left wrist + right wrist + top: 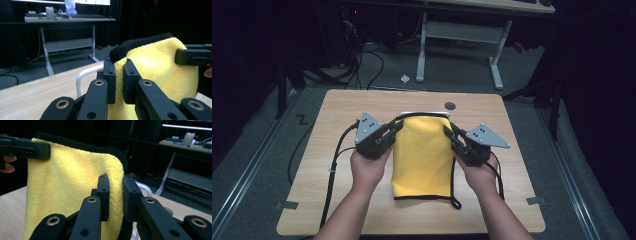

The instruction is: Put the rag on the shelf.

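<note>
A yellow cloth (422, 155) with a black border hangs lifted over the middle of the wooden table (337, 200), its lower edge near the table top. My left gripper (400, 123) is shut on the cloth's upper left corner, and my right gripper (447, 129) is shut on its upper right corner. In the left gripper view the jaws (119, 82) pinch the yellow cloth (160, 72), with the other gripper's jaw clamped on the far corner at the right. In the right gripper view the jaws (116, 196) squeeze the cloth's (70, 190) edge.
A white curved metal bar (424, 114) stands behind the cloth. A small round hole (450, 105) sits near the table's far edge. Black cables (332, 175) trail from both grippers. A white-legged desk (459, 45) stands on the floor beyond.
</note>
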Demonstrator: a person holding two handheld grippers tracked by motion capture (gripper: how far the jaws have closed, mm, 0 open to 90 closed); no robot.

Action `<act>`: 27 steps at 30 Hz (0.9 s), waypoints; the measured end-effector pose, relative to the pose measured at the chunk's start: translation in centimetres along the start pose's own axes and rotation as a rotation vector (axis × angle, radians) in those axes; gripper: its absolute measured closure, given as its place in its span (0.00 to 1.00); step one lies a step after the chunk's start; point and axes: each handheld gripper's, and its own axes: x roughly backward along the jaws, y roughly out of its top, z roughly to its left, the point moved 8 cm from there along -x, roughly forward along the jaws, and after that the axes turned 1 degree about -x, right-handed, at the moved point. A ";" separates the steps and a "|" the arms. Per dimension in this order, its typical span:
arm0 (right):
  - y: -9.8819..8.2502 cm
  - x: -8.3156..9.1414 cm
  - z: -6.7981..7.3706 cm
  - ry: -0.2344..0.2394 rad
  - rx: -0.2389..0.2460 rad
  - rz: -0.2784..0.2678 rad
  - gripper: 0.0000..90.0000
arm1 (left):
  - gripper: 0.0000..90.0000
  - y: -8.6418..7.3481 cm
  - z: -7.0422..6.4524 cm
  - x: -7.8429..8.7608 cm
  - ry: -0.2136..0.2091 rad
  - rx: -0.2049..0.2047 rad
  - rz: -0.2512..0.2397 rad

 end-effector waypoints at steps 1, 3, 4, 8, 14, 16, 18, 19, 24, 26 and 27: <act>0.4 0.0 0.0 -0.002 0.004 -0.007 0.87 | 0.93 0.2 0.1 0.0 0.000 0.001 -0.005; 1.0 -0.1 -0.1 -0.004 0.006 -0.017 0.87 | 0.93 0.9 0.2 -0.1 0.003 -0.007 -0.014; 1.3 -0.1 -0.1 -0.005 0.010 -0.023 0.87 | 0.93 1.3 0.3 -0.1 0.002 -0.012 -0.022; 2.5 -0.3 -0.3 -0.009 0.011 -0.044 0.87 | 0.93 2.6 0.5 -0.1 0.006 -0.029 -0.040; 4.1 -0.8 -0.7 -0.012 0.029 -0.066 0.87 | 0.93 4.2 1.3 -0.7 0.015 -0.043 -0.060; 4.6 -1.0 -0.8 -0.015 0.033 -0.073 0.87 | 0.93 4.7 1.6 -0.8 0.018 -0.048 -0.064; 5.1 -1.3 -1.0 -0.018 0.036 -0.079 0.87 | 0.93 5.2 1.8 -1.0 0.017 -0.045 -0.075; 5.3 -1.4 -1.1 -0.018 0.039 -0.081 0.87 | 0.93 5.5 1.9 -1.1 0.018 -0.050 -0.078; 6.3 -1.8 -1.6 -0.025 0.040 -0.098 0.87 | 0.93 6.4 2.4 -1.6 0.021 -0.066 -0.088; 6.6 -2.1 -1.8 -0.028 0.041 -0.101 0.87 | 0.93 6.6 2.6 -1.9 0.021 -0.064 -0.089; 6.6 -2.1 -1.8 -0.029 0.038 -0.100 0.87 | 0.93 6.7 2.7 -2.2 0.023 -0.069 -0.086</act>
